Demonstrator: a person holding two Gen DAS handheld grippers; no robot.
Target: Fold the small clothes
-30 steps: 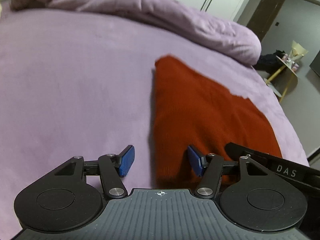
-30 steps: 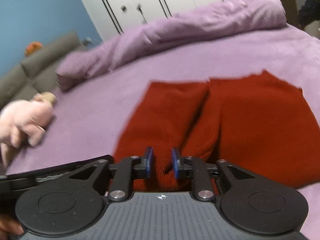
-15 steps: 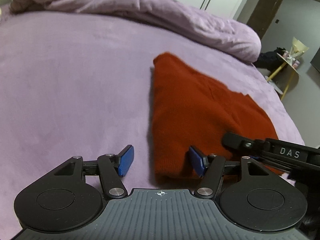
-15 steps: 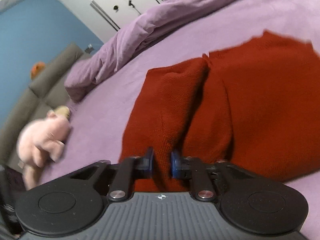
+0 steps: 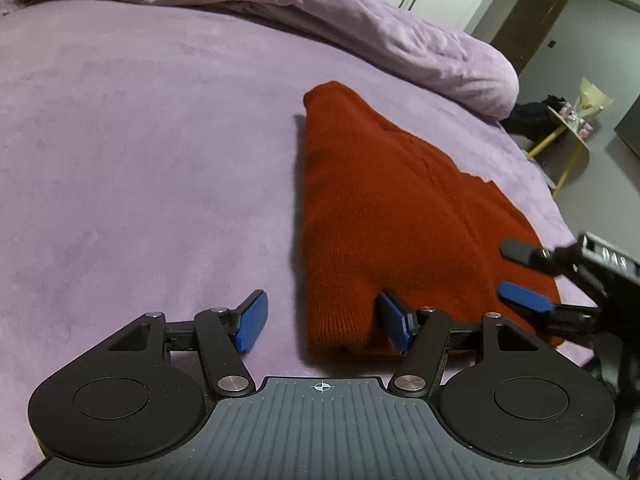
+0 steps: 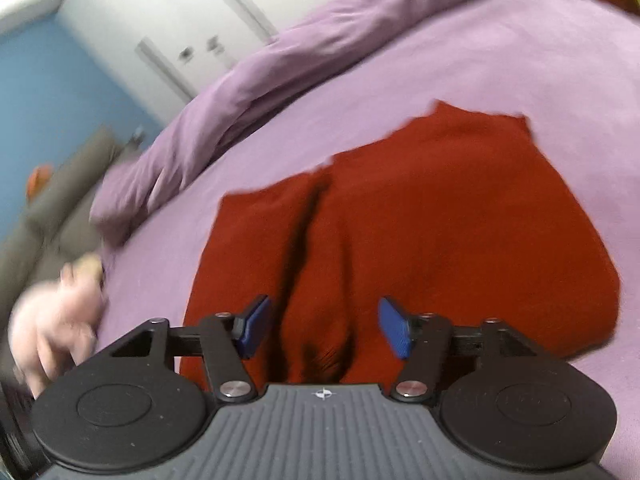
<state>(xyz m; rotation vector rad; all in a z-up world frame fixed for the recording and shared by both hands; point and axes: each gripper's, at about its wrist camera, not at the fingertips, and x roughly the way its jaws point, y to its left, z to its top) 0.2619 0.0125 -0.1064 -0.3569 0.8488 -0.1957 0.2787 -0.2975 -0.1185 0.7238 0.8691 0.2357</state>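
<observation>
Bed: lilac velvety bed cover carries everything; a rumpled lilac duvet is heaped along its far side.
Left gripper: your left gripper stands wide, holding nothing; one blue pad is over bare bed cover, the other at the near edge of the garment, so the near left corner lies between the fingers.
Garment: rust-red knitted garment lies flat on the bed, just ahead of both grippers and near the bed's right edge.
Right gripper: your right gripper is also spread wide and empty, hovering over the near hem; the right wrist view is blurred, so contact with the knit cannot be told.
Progress: one panel looks already turned in, judging by the dark crease and doubled layer on the left side; the piece reads as part-folded, with at least one more fold and a tidy-up probably left.
Orientation: its long axis runs away from you towards the duvet, narrowing to a rounded far end in the left wrist view, the broad end nearest the grippers.
Elsewhere: pale pink plush toy, blurred, sits well apart at the bed's left.
</observation>
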